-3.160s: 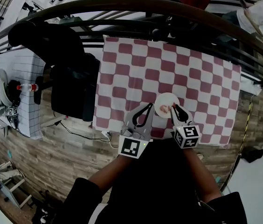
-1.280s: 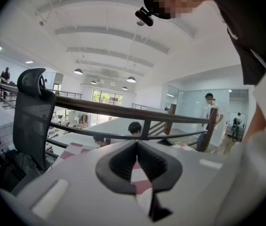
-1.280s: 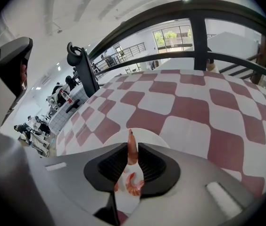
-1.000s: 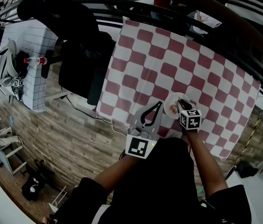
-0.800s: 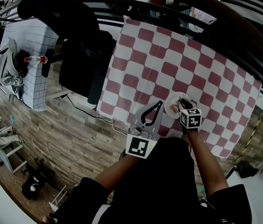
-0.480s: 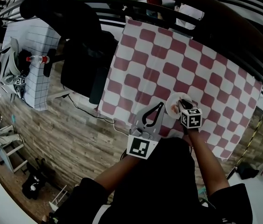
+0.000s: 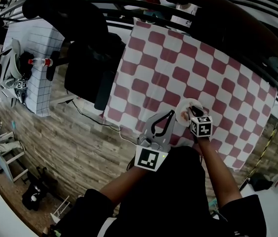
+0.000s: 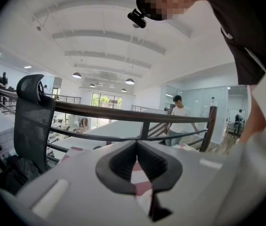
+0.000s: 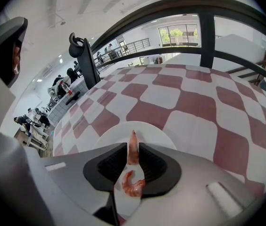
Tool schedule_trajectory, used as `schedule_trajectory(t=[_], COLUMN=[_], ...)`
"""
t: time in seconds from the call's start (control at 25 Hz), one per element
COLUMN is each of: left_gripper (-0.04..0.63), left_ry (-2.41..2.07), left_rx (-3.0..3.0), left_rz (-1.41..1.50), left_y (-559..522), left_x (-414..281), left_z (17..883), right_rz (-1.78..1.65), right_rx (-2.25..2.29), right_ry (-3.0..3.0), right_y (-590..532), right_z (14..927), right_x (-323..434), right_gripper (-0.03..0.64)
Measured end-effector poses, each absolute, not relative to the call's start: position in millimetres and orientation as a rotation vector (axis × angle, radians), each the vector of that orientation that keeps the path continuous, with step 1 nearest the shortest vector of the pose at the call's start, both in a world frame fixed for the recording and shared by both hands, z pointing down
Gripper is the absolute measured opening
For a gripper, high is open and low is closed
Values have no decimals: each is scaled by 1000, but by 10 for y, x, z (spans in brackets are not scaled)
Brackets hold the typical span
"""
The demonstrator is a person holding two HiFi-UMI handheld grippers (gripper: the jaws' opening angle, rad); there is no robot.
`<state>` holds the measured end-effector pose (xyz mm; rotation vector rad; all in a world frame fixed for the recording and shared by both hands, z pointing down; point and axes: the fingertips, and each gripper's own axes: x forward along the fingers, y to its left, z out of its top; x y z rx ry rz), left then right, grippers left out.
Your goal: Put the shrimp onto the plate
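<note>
Pinching the shrimp (image 9: 133, 155) tail-up, the right tongs (image 9: 133, 146) hang over the white plate (image 9: 163, 134) on the checkered tabletop (image 9: 194, 95). The left tongs (image 8: 136, 146) are pressed together, holding nothing, just beside the plate.

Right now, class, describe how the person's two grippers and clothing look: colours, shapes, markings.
The left gripper and right gripper are pale grey plastic, with black ribbed pads lining two tapering jaws. Each carries a white cube with black square markers. The person wears a black top.

Office mezzanine: railing (image 8: 142, 119), swivel chair (image 8: 31, 119)
</note>
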<state>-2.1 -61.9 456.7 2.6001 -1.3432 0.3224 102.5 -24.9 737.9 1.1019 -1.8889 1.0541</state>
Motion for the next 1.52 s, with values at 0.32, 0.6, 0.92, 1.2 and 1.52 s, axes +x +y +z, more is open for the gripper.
schedule_trajectory(t=[0.32,0.6,0.92,1.2,1.52], left_gripper=[8,8,8,8,8], left_ry=[-1363,-1359,-1321,-1267,-1172], left_rx=[2527,2519,2543,2590,2670], left_rz=[290,283,237,205,150], left_y=[-597,-554,-466,-345,-200], left_x=[-92,-102,-38,-4,94], left_z=[4604,4580,4463,4360,4144], right_rz=[1044,1035,1043,1037,940], right_rx=[1102,1120,1185,1299,1484], right_ry=[-1895,-1917,-1954,-2014,-2013], right_y=[-274,-292,-275,-240,-94], right_z=[7355,7250,6945,6449,5996], right_x=[1019,1013,1050,1053,1132], right_gripper=[81,81,81,78,24])
